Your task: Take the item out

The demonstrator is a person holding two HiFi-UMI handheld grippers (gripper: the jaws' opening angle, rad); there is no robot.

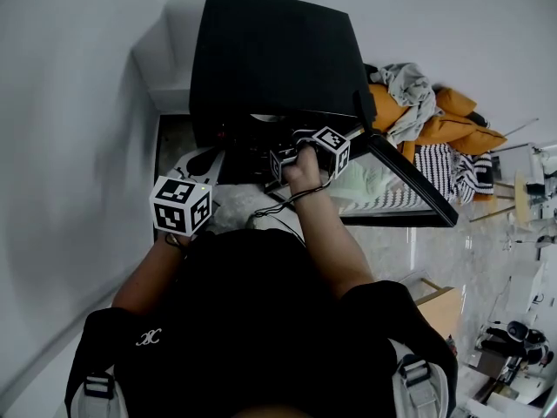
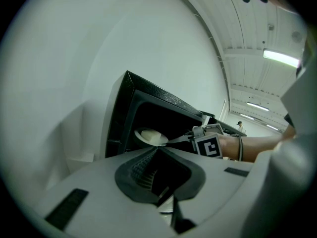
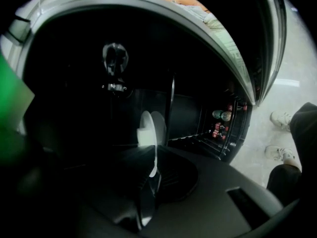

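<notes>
A black microwave (image 1: 270, 59) stands with its door (image 1: 409, 181) swung open to the right. In its dark cavity is a white plate (image 2: 151, 137) carrying a pale lump of food (image 2: 148, 134). My right gripper (image 2: 174, 140) reaches into the opening and is shut on the plate's rim. In the right gripper view the plate (image 3: 148, 130) shows edge-on between the jaws of the right gripper (image 3: 150, 170). The left gripper (image 2: 158, 151) hangs back in front of the microwave's left side, jaws together, holding nothing.
The microwave rests on a white ledge (image 1: 170, 77) against the wall on the left. Orange and striped clothes (image 1: 439, 124) are piled to the right behind the door. A wooden piece of furniture (image 1: 439, 307) and the person's shoes (image 3: 280, 120) are on the floor.
</notes>
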